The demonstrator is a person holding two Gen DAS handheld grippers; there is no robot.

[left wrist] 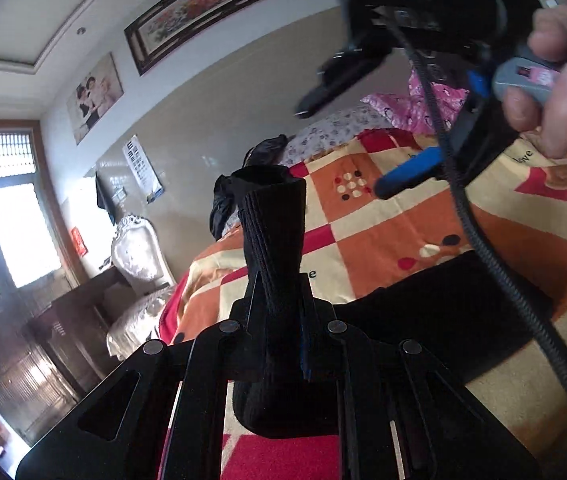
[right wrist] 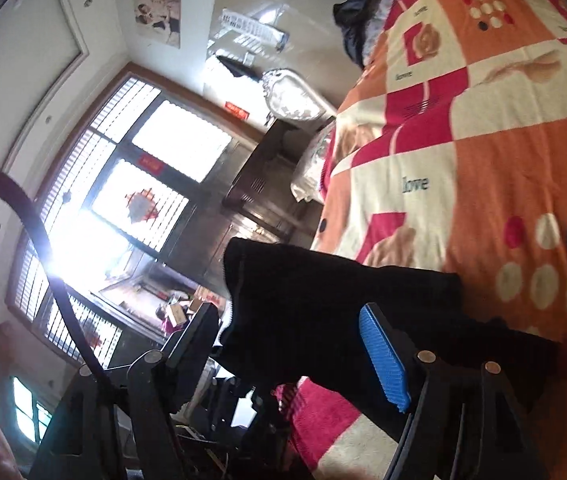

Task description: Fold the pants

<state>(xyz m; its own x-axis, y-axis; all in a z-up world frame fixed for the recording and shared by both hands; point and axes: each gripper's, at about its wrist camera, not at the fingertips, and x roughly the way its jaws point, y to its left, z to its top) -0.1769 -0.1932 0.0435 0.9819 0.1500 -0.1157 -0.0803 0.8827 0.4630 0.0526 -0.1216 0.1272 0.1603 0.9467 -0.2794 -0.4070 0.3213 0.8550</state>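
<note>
Black ribbed knit pants [left wrist: 273,240] are the thing being folded, and they sit partly lifted off a bed covered by a checked orange, red and cream blanket [left wrist: 383,240] printed with dots and the word "love". The left gripper [left wrist: 279,344] is clamped tight on a bunched length of the dark fabric; the cloth rises from between its narrow jaws as a rumpled column whose open hem stands up at the top. That firm pinch makes sense, in my judgement, because a soft knit slides out of a loose hold once it is carried over for a fold.

More of the pants lies as a flat black panel [left wrist: 463,312] on the blanket to the right of that column, so the garment is only half raised.

In the right wrist view, the right gripper [right wrist: 295,344] stands with its jaws wide, one ridged blue pad [right wrist: 383,360] facing inward. A black cuff end of the pants [right wrist: 323,300] lies between and beyond the jaws, but the pads do not press on it. I read this as the gripper being lined up around an edge and not yet gripping it.

From the left wrist camera, a hand [left wrist: 555,92] holds the right gripper's handle above the blanket, a braided black cable [left wrist: 483,220] trailing down from it.
</note>
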